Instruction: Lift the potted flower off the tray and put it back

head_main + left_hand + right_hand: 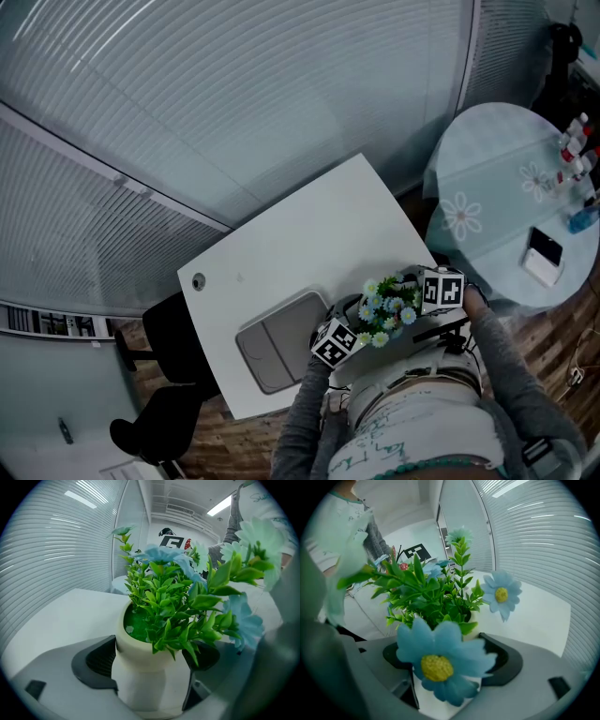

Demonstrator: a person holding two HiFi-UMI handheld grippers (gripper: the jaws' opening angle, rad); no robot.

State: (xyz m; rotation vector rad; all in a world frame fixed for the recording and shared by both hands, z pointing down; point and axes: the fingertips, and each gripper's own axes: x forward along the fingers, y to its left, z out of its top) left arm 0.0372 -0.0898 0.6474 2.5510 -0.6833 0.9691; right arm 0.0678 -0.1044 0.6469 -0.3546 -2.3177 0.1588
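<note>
Both grippers are on it now. The left gripper (148, 663) has its dark jaws closed against the sides of the cream ceramic pot of blue daisies and green leaves (385, 307), and the right gripper (447, 660) pinches the same pot from the other side. So it is a two-handed hold, with the jaws only as far apart as the pot is wide.

The pot sits off the flat grey rounded tray (281, 349), out to the tray's right. It hangs over the near edge of the white rectangular table (300, 234), close in to the person's body. To my eye this is the lifted stage, with the return not yet begun. The next move calls for carrying the pot back across to the tray, level and upright, then lowering it before either grip lets go.

From above the foliage covers the pot, so its height above the table is unclear. A big blue daisy blocks most of the pot in the right gripper view.
</note>
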